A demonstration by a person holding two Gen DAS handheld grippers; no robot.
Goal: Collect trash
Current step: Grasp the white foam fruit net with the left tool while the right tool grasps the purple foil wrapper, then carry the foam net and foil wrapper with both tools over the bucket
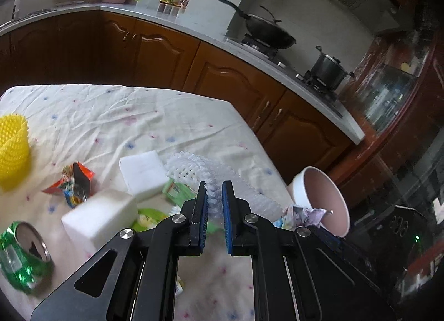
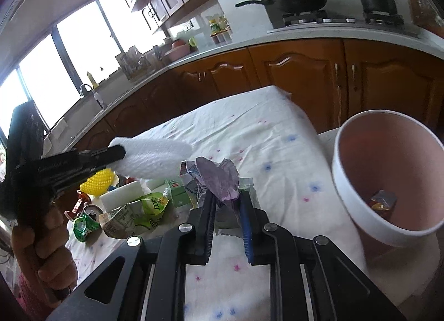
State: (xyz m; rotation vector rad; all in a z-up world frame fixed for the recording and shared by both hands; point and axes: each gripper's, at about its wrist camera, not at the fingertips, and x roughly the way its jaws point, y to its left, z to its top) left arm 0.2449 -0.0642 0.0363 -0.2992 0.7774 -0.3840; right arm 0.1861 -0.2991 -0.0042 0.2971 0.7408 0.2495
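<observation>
The right claw [image 2: 228,206] was closed on a crumpled purple wrapper [image 2: 219,179], lifted above the tabletop [image 2: 263,138] and near the pink bin [image 2: 388,182], which stood at the tabletop's right side, tilted w/ its mouth toward the camera. One small wrapper already lay inside. The left claw [image 1: 215,196] was narrow and pinched a white foam net [image 1: 194,167]; in the right view the net hung in the air, well apart from the bin.

To do this step well, I judged the right claw should bring the wrapper fully over the rim before opening (the paper is light, may stick to the pads or fall outside). The net is long and soft, so it should go in end-first. A can [image 1: 22,254], foam blocks [image 1: 141,176] & other packets were left on the cloth.
</observation>
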